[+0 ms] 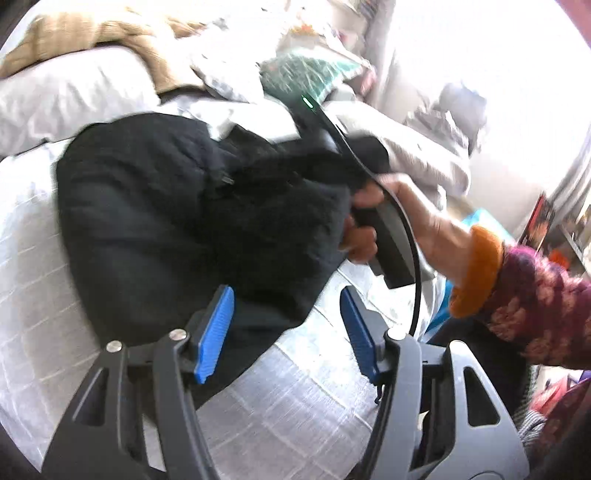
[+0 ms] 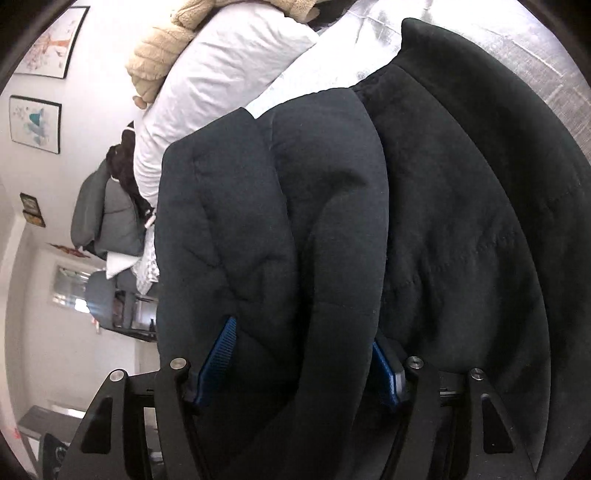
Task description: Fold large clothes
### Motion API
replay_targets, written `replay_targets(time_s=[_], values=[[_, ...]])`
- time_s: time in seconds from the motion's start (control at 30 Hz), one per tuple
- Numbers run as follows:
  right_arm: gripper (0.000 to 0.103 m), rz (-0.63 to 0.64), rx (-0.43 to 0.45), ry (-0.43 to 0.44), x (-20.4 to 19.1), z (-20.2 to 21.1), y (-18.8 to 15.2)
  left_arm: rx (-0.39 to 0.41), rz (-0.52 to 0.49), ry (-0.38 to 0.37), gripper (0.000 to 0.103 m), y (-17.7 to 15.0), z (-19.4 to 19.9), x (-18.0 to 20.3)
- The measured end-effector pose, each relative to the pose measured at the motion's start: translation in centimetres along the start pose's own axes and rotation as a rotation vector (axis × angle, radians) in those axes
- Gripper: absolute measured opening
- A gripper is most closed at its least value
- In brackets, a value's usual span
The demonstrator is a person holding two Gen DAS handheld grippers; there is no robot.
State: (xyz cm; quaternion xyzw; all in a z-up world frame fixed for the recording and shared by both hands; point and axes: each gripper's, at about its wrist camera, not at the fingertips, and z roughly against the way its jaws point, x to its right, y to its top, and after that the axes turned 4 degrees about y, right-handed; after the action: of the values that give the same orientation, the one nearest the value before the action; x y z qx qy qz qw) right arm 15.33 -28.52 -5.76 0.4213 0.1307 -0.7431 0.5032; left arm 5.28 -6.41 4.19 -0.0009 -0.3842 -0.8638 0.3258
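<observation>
Black padded quilted jacket [image 1: 155, 206] bunched on white grid-stitched bedcover [image 1: 40, 295], ahead of left gripper [image 1: 286, 332] fingers. Left fingers spread wide, nothing btwn blue ribbed pads [image 1: 216, 334]; jacket hem just past left pad. Right gripper [image 2: 303, 362] clamped on thick fold of jacket; fabric fills gap, hides most of pads. Right-wrist view mostly blocked by jacket. Person's right hand [image 1: 373, 218] grips handle, partly blurred. White pillow [image 1: 70, 99], tan fleece blanket [image 1: 110, 33] beyond jacket. Room bkgd overexposed; framed pictures [image 2: 35, 123] on wall.
</observation>
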Motion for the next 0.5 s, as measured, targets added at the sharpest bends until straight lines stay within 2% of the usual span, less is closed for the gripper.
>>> replay_targets(time_s=[0.03, 0.1, 0.13, 0.17, 0.23, 0.33, 0.5], values=[[0.062, 0.007, 0.002, -0.003, -0.2, -0.3, -0.1, 0.023, 0.029, 0.011, 0.068, -0.3, 1.0, -1.0], [0.053, 0.047, 0.015, -0.028, -1.2, -0.1, -0.5, 0.063, 0.109, 0.066, 0.071, -0.7, 2.5, -4.0], [0.040, 0.068, 0.022, -0.039, -1.9, -0.3, -0.4, 0.070, 0.151, 0.101, 0.071, -0.8, 2.7, -5.6], [0.031, 0.102, 0.032, -0.056, -2.5, -0.1, -0.6, 0.073, 0.184, 0.127, 0.071, -1.2, 2.8, -6.2], [0.024, 0.158, 0.056, -0.096, -3.9, 0.2, -0.4, 0.077, 0.269, 0.191, 0.071, -1.5, 2.2, -8.8], [0.019, 0.250, 0.119, -0.120, -6.6, 1.8, -0.1, 0.085, 0.382, 0.240, 0.070, -2.2, 1.9, -10.5], [0.017, 0.309, 0.260, -0.050, -8.2, 8.1, 0.2, 0.112, 0.443, 0.208, 0.071, -0.6, -0.3, -10.2]])
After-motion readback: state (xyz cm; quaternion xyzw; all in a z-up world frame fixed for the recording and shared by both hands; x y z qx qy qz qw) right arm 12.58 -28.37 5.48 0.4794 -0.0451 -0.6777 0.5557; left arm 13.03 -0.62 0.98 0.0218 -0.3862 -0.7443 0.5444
